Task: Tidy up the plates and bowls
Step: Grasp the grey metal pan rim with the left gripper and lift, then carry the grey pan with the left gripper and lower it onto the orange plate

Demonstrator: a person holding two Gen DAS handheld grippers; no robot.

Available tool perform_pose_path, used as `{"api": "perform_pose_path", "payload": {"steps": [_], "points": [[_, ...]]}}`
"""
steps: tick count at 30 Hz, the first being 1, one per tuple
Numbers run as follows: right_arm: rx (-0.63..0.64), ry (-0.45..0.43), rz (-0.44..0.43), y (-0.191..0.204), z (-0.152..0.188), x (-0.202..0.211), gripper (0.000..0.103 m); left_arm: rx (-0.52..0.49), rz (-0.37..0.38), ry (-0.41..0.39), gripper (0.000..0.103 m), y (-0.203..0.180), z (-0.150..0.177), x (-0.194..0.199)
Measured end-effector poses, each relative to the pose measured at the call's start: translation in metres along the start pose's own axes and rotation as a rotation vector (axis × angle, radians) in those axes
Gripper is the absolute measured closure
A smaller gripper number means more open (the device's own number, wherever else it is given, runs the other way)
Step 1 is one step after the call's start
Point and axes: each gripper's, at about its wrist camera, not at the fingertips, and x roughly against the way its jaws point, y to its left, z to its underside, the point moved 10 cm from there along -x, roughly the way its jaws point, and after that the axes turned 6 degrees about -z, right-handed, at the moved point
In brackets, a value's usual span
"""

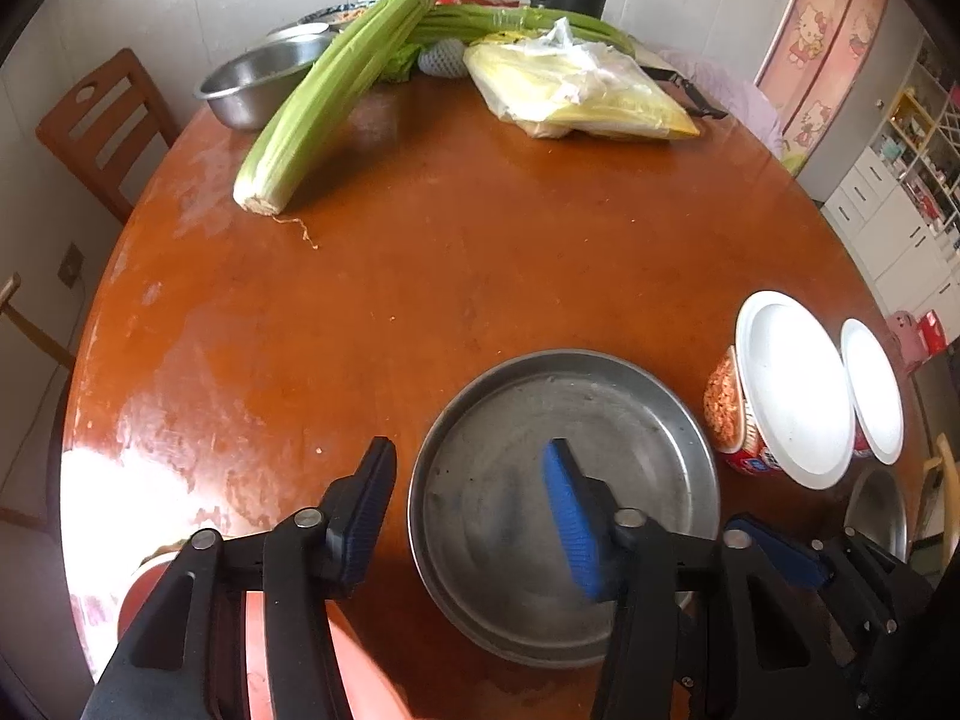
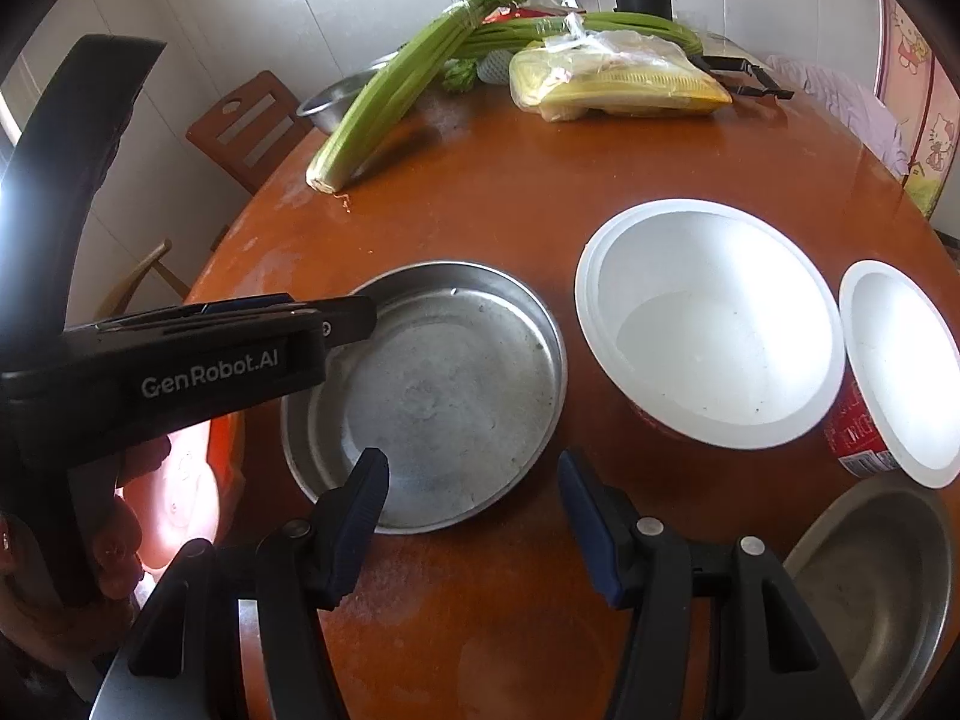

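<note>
Astride the near-left rim of the steel plate [image 1: 564,504] the parted left tongs [image 1: 474,516] are held, nearer than the parted, empty right tongs [image 2: 474,516].

- The left wrist view looks steeply down along its own fingers from close above the near edge of the round table [image 1: 420,252], with a metal plate [image 1: 630,420] just ahead.
- The right wrist view looks down likewise, from a little further right, close above the same near edge.
- Both views share the metal plate, a large white bowl [image 2: 708,324] to its right, the celery [image 1: 336,90] and a yellow bag [image 2: 618,84] at the far side.
</note>
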Motion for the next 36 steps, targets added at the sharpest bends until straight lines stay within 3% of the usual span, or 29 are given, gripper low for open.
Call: {"api": "perform_pose_path", "payload": {"steps": [4, 15, 19, 36], "points": [[-0.010, 0.006, 0.013, -0.003, -0.002, -0.007, 0.045, 0.000, 0.008, 0.017, 0.064, 0.000, 0.001, -0.007], [-0.020, 0.029, 0.023, -0.006, -0.001, -0.021, 0.047, 0.019, -0.016, 0.055, 0.075, 0.007, 0.000, -0.027], [-0.008, 0.023, 0.038, -0.004, -0.002, -0.021, 0.048, 0.027, -0.039, 0.059, 0.086, 0.010, 0.001, -0.028], [0.005, -0.052, 0.004, 0.005, -0.007, 0.013, 0.048, 0.050, 0.012, -0.061, 0.087, 0.012, 0.007, 0.033]]}}
